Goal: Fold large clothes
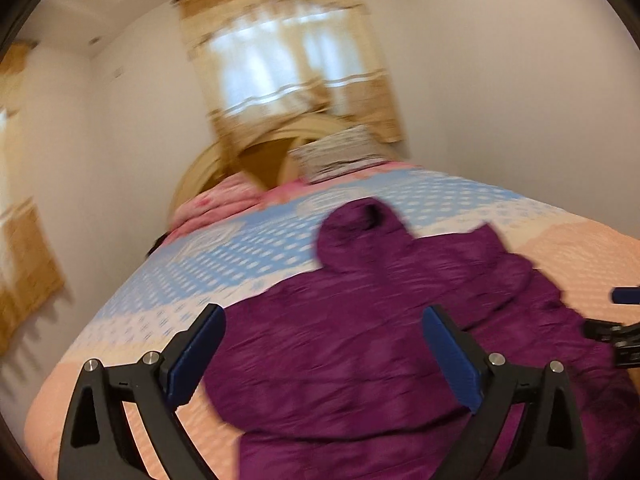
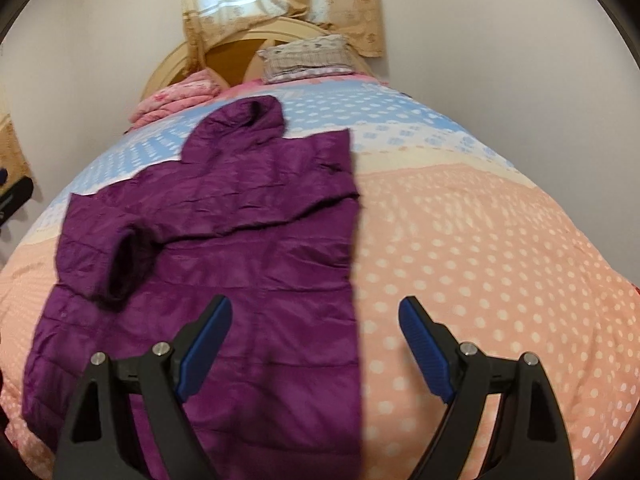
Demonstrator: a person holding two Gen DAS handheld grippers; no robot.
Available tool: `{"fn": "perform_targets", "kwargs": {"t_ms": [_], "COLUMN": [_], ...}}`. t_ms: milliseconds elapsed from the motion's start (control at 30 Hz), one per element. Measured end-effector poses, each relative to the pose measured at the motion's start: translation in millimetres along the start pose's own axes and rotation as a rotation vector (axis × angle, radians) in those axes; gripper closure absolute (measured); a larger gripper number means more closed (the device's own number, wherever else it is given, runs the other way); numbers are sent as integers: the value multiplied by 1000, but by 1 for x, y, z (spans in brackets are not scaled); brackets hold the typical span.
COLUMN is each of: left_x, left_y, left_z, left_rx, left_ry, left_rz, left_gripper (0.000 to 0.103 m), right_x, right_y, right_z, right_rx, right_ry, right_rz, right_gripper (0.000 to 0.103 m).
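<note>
while both tools gape, purple jacket (image 2: 224, 216) beneath

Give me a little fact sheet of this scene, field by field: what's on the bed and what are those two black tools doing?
garment: purple hooded puffer jacket, lying flat on the bed
sleeve: one sleeve folded across the body
hood: points toward the headboard
surface: polka-dot bedspread, blue and peach
at headboard: pillow, folded pink blanket
left tool: open, over the jacket, holding nothing
right tool: open, over the jacket's edge, holding nothing
</note>
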State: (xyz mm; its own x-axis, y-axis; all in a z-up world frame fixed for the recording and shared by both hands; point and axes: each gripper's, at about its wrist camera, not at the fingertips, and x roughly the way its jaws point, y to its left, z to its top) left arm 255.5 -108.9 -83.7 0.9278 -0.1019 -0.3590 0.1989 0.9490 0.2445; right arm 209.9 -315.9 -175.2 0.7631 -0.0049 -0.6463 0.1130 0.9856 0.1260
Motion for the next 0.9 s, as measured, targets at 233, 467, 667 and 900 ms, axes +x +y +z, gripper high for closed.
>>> {"fn": "perform_targets", "kwargs": {"t_ms": [233, 467, 667, 900], "left_x": [38, 64, 72, 82], "left_y": [88, 122, 135, 146], "left_z": [-63, -113, -131, -135], "left_rx": [-119, -226, -244, -266], "left_ry": [201, 357, 401, 439], "left_rz": [216, 258, 268, 278], "left_gripper": [4, 4, 4, 4], "right_x": [16, 71, 81, 27], "right_y": [65, 123, 127, 73], "right_z": [17, 27, 35, 49], "right_rx": [-70, -79, -35, 11], "right_ry": [42, 158, 164, 0], "right_rz": [148, 274, 311, 233], "right_gripper": [11, 20, 94, 95]}}
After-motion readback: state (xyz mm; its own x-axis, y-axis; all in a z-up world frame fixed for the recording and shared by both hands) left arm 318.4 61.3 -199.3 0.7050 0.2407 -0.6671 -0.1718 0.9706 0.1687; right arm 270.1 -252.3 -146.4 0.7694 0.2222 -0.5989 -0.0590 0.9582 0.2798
